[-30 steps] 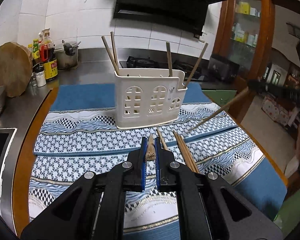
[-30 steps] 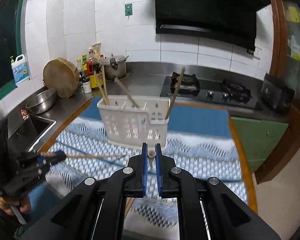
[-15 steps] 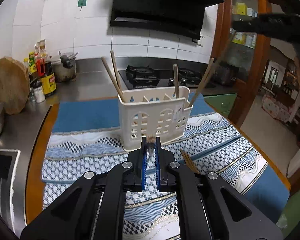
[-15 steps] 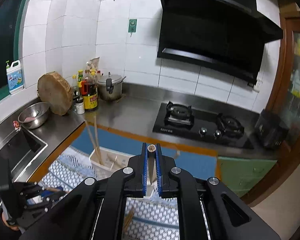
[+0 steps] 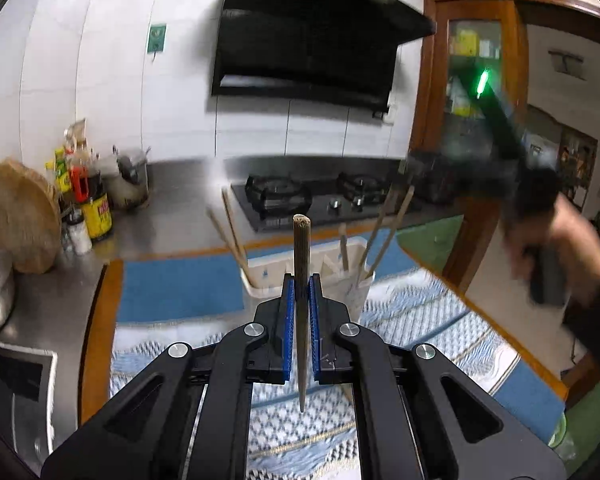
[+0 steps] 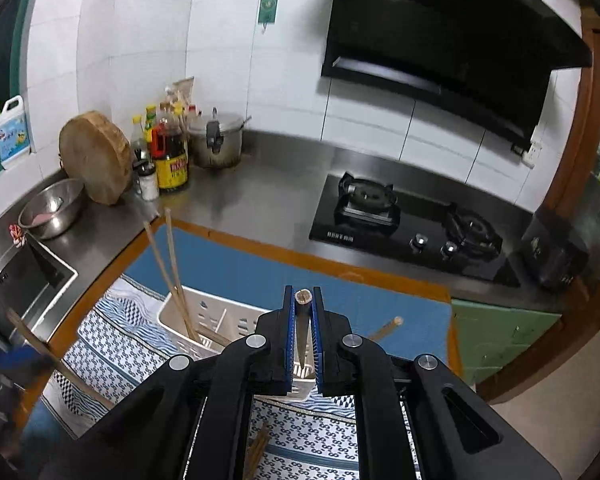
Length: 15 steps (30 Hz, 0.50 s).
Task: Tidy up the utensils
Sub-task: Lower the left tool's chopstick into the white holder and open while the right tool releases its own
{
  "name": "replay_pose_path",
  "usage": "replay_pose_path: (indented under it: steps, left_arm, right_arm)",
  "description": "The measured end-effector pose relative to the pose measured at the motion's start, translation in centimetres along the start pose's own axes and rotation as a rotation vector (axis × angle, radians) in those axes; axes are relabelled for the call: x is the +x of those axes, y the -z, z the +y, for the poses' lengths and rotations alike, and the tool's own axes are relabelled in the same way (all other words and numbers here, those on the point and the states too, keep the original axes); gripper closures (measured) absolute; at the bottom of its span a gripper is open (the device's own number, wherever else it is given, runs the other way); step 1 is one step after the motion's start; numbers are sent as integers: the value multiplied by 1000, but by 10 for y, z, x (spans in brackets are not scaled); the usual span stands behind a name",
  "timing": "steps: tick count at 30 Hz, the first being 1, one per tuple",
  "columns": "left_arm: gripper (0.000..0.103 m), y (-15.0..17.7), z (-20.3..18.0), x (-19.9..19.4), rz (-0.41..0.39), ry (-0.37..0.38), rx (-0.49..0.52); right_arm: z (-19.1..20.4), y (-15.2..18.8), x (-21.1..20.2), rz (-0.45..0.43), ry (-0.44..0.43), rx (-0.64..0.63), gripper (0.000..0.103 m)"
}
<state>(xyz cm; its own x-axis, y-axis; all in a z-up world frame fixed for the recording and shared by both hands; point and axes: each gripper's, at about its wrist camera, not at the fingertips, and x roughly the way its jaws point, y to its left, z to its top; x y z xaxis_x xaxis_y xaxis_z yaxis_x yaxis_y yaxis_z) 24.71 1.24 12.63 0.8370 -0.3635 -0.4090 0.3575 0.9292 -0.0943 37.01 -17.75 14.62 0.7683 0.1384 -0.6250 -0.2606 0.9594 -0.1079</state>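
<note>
My left gripper [image 5: 301, 284] is shut on a wooden chopstick [image 5: 301, 264] held upright, above the cloth just in front of the white utensil holder [image 5: 268, 278], which holds several chopsticks. My right gripper [image 6: 302, 300] is shut on another chopstick [image 6: 302, 320], pointing down over the white holder [image 6: 204, 320]. The right gripper also shows blurred in the left wrist view [image 5: 496, 176]. The left gripper with its chopstick shows at the lower left of the right wrist view [image 6: 16, 360]. Loose chopsticks [image 6: 256, 452] lie on the cloth.
A blue patterned cloth [image 6: 236, 272] covers the wood-edged counter. A gas stove [image 6: 404, 224] lies behind. Sauce bottles [image 6: 168, 152], a pot [image 6: 216, 140], a round chopping board [image 6: 94, 156], a steel bowl [image 6: 52, 208] and a sink [image 6: 20, 280] stand at the left.
Both grippers have risen with their chopsticks. The left chopstick has turned upright near the holder. The right gripper has moved above the holder, its chopstick pointing down.
</note>
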Motion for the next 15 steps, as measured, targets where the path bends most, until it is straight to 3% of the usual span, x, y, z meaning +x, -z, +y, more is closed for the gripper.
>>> replay_pose_path:
  steps: [4,6,9,15]
  left_arm:
    - [97,-30,-11,-6,-62,-12,49]
    - [97,-43,-15,-5,-85,-20,65]
    - [97,-61,-17,3,-112,-42,75]
    - [97,-88,-17,31,-160,-112,76]
  right_arm:
    - [-5,8,12,15,-3,6,94]
    - [-8,10,12,5,-6,12,81]
    - [-13,15,3,-25,-9,14,72]
    - [-16,36,-19,-76,-17,-6,66]
